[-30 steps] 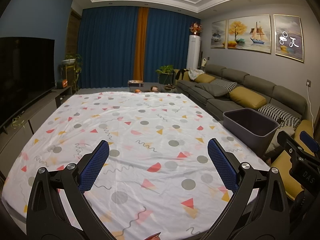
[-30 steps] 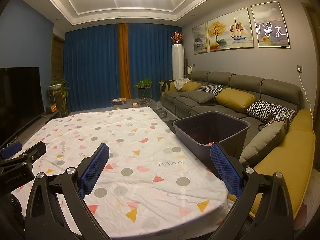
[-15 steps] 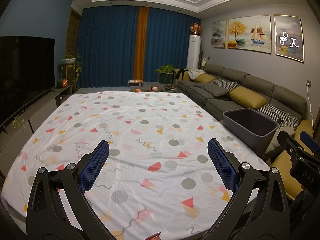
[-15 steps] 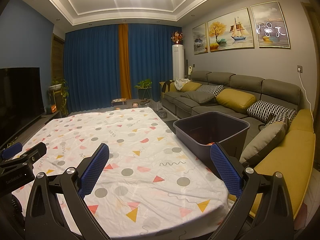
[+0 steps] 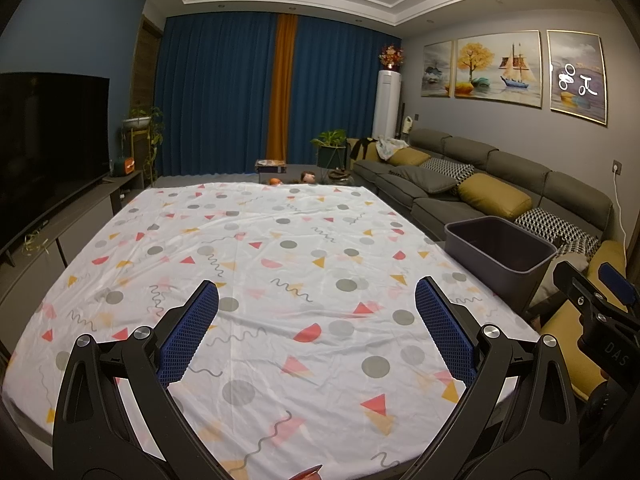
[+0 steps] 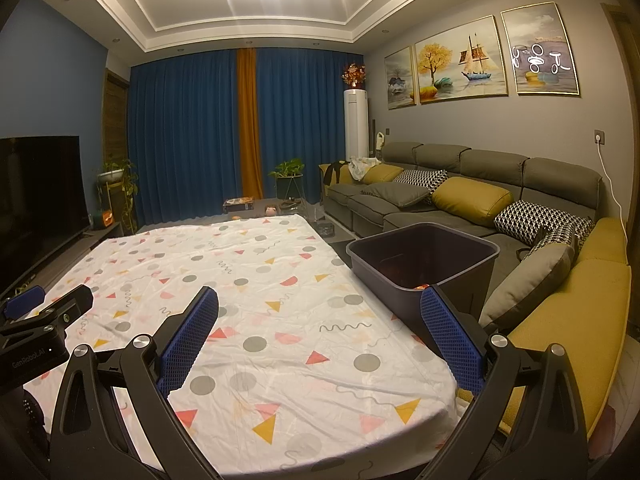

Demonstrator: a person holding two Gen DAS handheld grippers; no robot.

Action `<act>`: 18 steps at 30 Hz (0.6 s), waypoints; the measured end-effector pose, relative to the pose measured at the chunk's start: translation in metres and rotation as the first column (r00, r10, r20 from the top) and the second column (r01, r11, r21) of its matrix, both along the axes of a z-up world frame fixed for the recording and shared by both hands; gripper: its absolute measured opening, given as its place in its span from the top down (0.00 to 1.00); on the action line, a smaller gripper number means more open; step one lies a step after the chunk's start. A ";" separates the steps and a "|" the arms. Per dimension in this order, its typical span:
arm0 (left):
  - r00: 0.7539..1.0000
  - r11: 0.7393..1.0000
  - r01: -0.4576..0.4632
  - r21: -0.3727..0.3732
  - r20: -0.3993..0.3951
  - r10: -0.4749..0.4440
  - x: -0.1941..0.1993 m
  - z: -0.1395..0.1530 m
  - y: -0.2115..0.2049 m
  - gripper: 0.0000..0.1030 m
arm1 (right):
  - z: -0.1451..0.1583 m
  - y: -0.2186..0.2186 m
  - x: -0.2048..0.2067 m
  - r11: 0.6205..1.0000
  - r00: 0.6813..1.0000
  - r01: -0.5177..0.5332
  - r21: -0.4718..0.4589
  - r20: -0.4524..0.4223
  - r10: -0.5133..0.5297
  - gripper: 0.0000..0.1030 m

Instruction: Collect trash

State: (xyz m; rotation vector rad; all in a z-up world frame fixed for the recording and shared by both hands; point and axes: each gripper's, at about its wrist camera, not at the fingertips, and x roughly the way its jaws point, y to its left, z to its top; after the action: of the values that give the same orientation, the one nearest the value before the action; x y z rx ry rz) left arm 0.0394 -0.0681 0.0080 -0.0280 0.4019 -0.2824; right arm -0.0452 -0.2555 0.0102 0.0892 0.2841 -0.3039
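Note:
A dark grey bin (image 6: 424, 258) stands at the table's right edge, with something orange-red low inside it; it also shows in the left wrist view (image 5: 500, 252). My left gripper (image 5: 316, 328) is open and empty above the near part of the table (image 5: 256, 232), which has a white cloth with coloured shapes. My right gripper (image 6: 320, 328) is open and empty, over the table's near right corner (image 6: 260, 264), its right finger just in front of the bin. A small red-orange thing (image 5: 306, 474) peeks in at the bottom edge of the left wrist view.
A grey and yellow sofa (image 6: 460, 200) with cushions runs along the right behind the bin. A TV (image 5: 48, 136) on a low cabinet stands at the left. Blue curtains, plants and a low table with small items are at the far end.

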 end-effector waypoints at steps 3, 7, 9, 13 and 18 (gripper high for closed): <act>1.000 1.000 0.001 0.000 0.000 -0.001 -0.001 -0.001 -0.001 0.06 | 0.000 0.000 0.000 1.000 1.000 0.000 0.000 0.001 0.000 0.05; 1.000 1.000 0.001 0.000 0.000 -0.001 -0.001 -0.001 -0.001 0.06 | 0.000 0.000 0.000 1.000 1.000 0.000 0.002 0.000 0.000 0.05; 1.000 1.000 0.003 0.000 -0.001 -0.003 0.000 -0.001 -0.001 0.06 | 0.000 0.001 0.000 1.000 1.000 0.000 0.002 0.000 0.000 0.05; 1.000 1.000 0.004 0.000 0.000 -0.004 -0.001 -0.002 -0.003 0.06 | 0.000 0.001 0.000 1.000 1.000 0.000 0.002 0.001 0.000 0.05; 1.000 1.000 0.005 0.001 0.000 -0.005 -0.003 -0.002 -0.003 0.06 | 0.001 0.002 0.000 1.000 1.000 0.001 0.003 0.002 -0.001 0.05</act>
State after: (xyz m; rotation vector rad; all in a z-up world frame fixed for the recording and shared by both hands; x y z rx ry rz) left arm 0.0368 -0.0715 0.0057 -0.0262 0.4023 -0.2877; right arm -0.0449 -0.2539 0.0108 0.0927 0.2825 -0.3045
